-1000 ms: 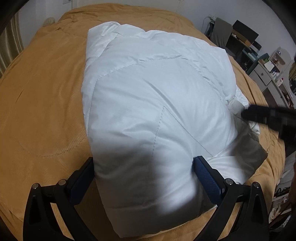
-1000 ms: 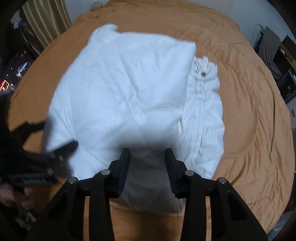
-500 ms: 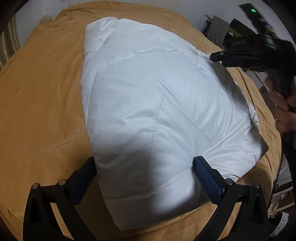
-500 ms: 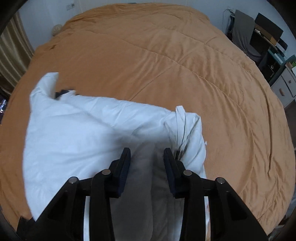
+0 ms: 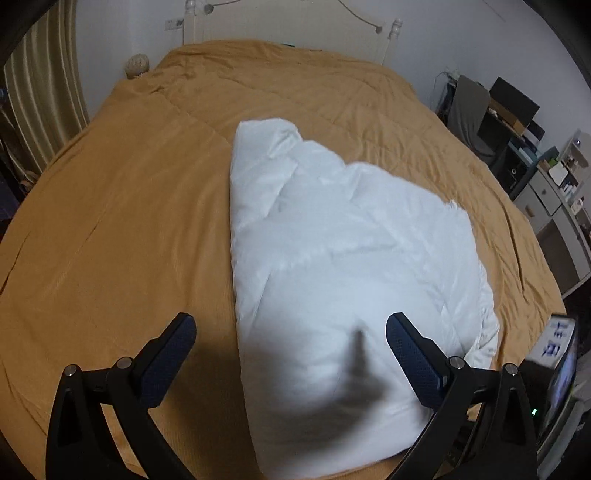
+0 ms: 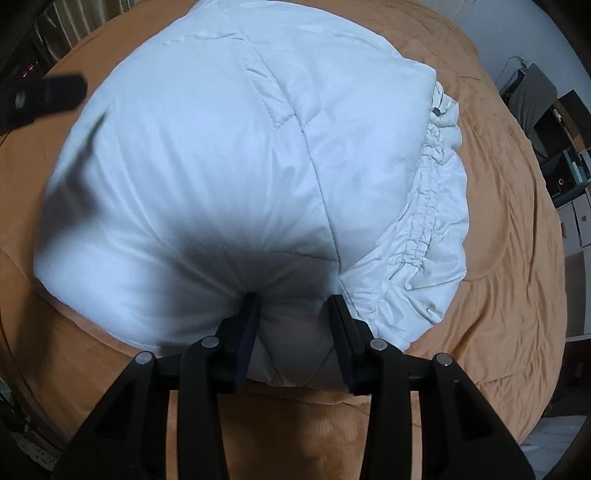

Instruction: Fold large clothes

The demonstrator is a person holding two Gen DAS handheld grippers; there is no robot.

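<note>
A white padded jacket [image 5: 351,258] lies folded into a thick bundle on the orange bed cover [image 5: 129,221]. My left gripper [image 5: 290,332] hangs open above the bundle's near end, its blue pads wide apart and touching nothing. In the right wrist view the jacket [image 6: 221,147] fills the frame, with a gathered hem [image 6: 424,221] along its right side. My right gripper [image 6: 293,306] pinches a bulge of the jacket's near edge between its pads, and its jaws are opening slightly. A dark blur at the upper left is the left gripper [image 6: 40,96].
A white headboard [image 5: 288,22] stands at the far end of the bed. A chair, desk and shelves [image 5: 517,122] crowd the right side, and a curtain [image 5: 37,92] hangs at the left. Orange cover [image 6: 498,295] spreads wide around the jacket.
My left gripper has risen off the jacket's near end, which it straddled before. My right gripper swung over the bed and came down low on the bundle's near edge.
</note>
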